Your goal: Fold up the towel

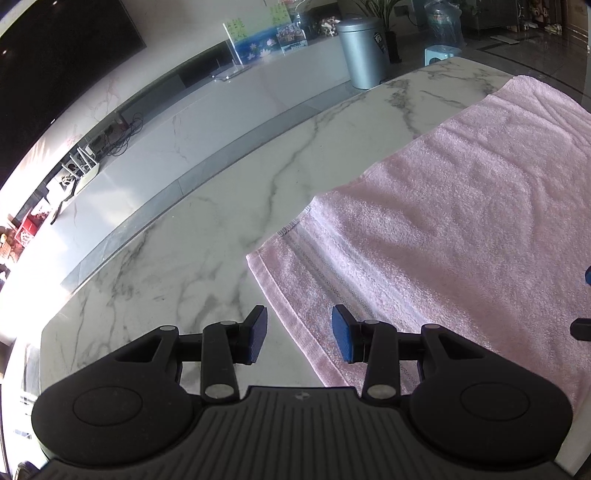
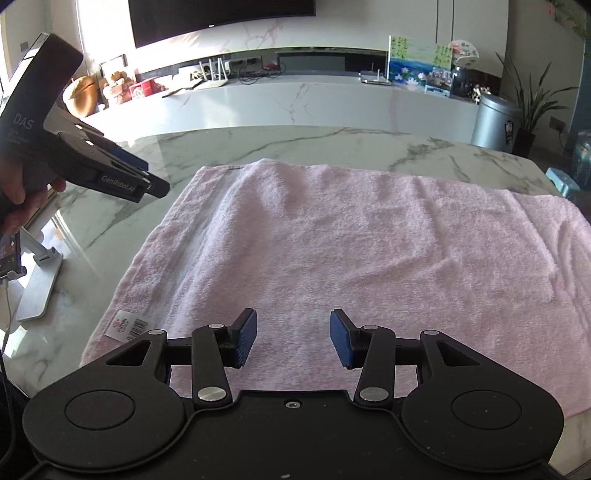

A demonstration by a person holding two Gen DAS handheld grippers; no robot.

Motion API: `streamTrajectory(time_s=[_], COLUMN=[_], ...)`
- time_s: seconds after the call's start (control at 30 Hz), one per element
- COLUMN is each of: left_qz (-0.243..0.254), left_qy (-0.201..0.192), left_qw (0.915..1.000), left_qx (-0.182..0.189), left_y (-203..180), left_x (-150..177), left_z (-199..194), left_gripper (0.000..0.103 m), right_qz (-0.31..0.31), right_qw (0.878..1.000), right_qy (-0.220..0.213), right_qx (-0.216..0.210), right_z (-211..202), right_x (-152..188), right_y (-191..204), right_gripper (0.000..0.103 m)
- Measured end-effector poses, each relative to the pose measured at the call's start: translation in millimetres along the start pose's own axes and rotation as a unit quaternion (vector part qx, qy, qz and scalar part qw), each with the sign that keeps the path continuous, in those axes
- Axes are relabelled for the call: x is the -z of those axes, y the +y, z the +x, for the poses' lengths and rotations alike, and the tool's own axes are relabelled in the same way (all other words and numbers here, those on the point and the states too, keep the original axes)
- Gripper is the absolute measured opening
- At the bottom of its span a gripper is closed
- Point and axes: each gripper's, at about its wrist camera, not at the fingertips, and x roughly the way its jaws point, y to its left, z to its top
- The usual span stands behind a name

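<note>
A pink towel [image 2: 351, 236] lies flat on the white marble table [image 2: 332, 144], with a white label [image 2: 127, 325] at its near left corner. It also shows in the left wrist view [image 1: 443, 229], with a striped band near its left edge. My left gripper [image 1: 299, 334] is open and empty, hovering over the towel's left edge. It also shows from the side in the right wrist view [image 2: 155, 186], above the towel's far left corner. My right gripper [image 2: 293, 338] is open and empty above the towel's near edge.
A phone on a metal stand [image 2: 33, 280] sits on the table left of the towel. Beyond the table are a low white cabinet [image 2: 295, 99], a dark TV [image 2: 221, 18], a grey bin [image 2: 495, 122] and a plant [image 2: 535, 103].
</note>
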Motion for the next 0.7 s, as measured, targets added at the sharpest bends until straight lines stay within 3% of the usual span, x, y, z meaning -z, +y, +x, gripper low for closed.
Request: streamTrajectory(time_s=[0.47, 0.7], left_qz=[-0.104, -0.123], left_qy=[0.06, 0.081], left_qw=[0.9927, 0.989], left_qx=[-0.017, -0.017], left_y=[0, 0], left_x=[8, 18], left_z=[14, 17], left_gripper=[0.054, 0.057], right_qz=[0.033, 0.087], right_qw=[0.984, 0.973], right_qy=[0.087, 0.111], right_qx=[0.15, 0.184], right_z=[-13, -18], right_x=[15, 13], right_y=[-184, -260], right_gripper=[0.044, 0.044])
